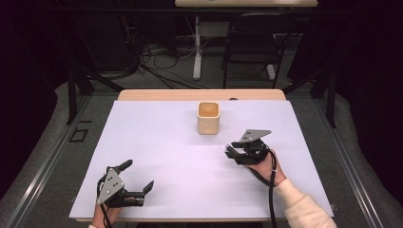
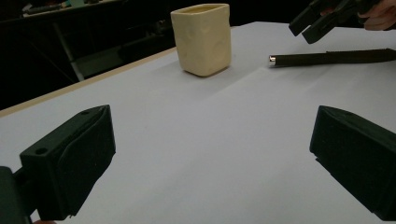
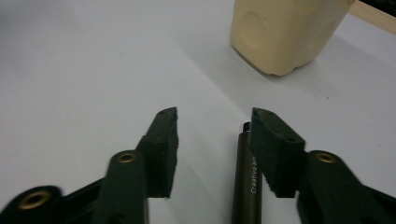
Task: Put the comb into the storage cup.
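Note:
A cream square cup (image 1: pixel 208 118) stands upright on the white table sheet (image 1: pixel 161 142), toward the far middle. A dark pen (image 3: pixel 245 182) lies flat on the sheet in front of the cup (image 3: pixel 285 32). My right gripper (image 3: pixel 212 121) is low over the pen with its jaws partly apart; the pen rests against the right-hand jaw and the other jaw stands clear of it. In the left gripper view the pen (image 2: pixel 327 58) lies to the right of the cup (image 2: pixel 203 39), under the right gripper (image 2: pixel 317 21). My left gripper (image 1: pixel 139 175) stands wide open near the front left, with nothing between its jaws (image 2: pixel 212 158).
The wooden table edge (image 1: pixel 199 94) runs behind the sheet. Beyond it stand a dark chair (image 1: pixel 252 42), a white table leg (image 1: pixel 196 47) and loose cables on the floor. Bare sheet lies between the two grippers.

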`<move>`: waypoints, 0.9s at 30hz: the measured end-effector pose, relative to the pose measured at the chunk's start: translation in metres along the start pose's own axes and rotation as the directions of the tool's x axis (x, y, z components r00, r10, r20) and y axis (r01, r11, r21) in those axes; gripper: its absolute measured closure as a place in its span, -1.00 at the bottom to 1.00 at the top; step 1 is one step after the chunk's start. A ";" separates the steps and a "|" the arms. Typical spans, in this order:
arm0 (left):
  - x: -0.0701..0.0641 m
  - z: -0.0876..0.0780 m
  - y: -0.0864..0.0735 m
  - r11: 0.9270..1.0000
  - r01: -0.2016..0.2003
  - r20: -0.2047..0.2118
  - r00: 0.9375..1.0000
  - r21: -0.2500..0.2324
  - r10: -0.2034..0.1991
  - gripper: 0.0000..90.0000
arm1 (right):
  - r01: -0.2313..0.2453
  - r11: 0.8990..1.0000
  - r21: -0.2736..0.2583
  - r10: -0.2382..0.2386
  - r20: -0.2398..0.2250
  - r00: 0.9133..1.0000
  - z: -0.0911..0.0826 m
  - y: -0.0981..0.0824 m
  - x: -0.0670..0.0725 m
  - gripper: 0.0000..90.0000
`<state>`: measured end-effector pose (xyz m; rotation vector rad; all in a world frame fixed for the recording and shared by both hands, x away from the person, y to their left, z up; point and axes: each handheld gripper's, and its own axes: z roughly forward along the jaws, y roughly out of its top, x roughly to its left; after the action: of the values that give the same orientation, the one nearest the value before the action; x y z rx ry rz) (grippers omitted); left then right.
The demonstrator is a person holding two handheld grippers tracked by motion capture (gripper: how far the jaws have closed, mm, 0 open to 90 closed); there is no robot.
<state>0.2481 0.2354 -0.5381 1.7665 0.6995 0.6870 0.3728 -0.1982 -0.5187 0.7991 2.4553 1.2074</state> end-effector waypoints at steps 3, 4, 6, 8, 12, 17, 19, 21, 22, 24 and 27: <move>0.000 0.000 0.000 1.000 -0.002 0.000 1.000 0.002 0.002 -1.00 | 0.009 1.000 0.020 -0.009 0.002 1.000 0.004 0.002 -0.002 0.59; 0.000 0.000 0.000 1.000 -0.004 0.000 1.000 0.003 0.004 -1.00 | 0.015 0.999 0.031 -0.015 -0.001 1.000 0.006 0.003 -0.003 0.69; 0.000 0.000 0.000 1.000 -0.003 0.000 1.000 0.002 0.003 -1.00 | 0.026 0.999 0.038 -0.026 0.003 1.000 0.009 0.005 -0.003 0.86; 0.000 0.000 0.000 1.000 -0.002 0.000 1.000 0.002 0.002 -1.00 | 0.024 0.998 0.057 -0.025 0.008 1.000 0.013 0.007 -0.004 1.00; 0.000 0.000 0.000 1.000 0.000 0.000 1.000 0.001 0.000 -1.00 | 0.039 0.995 0.097 -0.040 0.006 0.999 0.021 0.010 -0.006 1.00; 0.000 0.000 0.000 1.000 -0.001 0.000 1.000 0.000 0.001 -1.00 | 0.064 0.989 0.135 -0.066 0.011 0.998 0.030 0.012 -0.005 1.00; 0.001 0.000 0.000 1.000 -0.001 0.001 1.000 0.002 0.001 -0.99 | 0.064 0.987 0.145 -0.067 0.014 0.998 0.033 0.013 -0.005 1.00; 0.000 0.000 0.000 1.000 -0.002 0.000 1.000 0.003 0.002 -1.00 | 0.074 0.984 0.160 -0.078 0.018 0.997 0.036 0.014 -0.006 1.00; 0.000 0.000 0.000 1.000 -0.002 0.000 1.000 0.002 0.002 -1.00 | 0.077 0.983 0.164 -0.081 0.018 0.997 0.038 0.014 -0.007 1.00; 0.000 0.000 0.000 1.000 -0.003 0.000 1.000 0.003 0.003 -1.00 | 0.075 0.981 0.177 -0.080 0.022 0.997 0.041 0.014 -0.007 1.00; 0.000 0.000 0.000 1.000 -0.001 0.000 1.000 0.003 0.001 -0.99 | 0.075 0.980 0.186 -0.082 0.030 0.996 0.044 0.015 -0.009 1.00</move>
<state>0.2481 0.2359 -0.5382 1.7693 0.6999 0.6877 0.4063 -0.1680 -0.5339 0.7573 2.5695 0.9380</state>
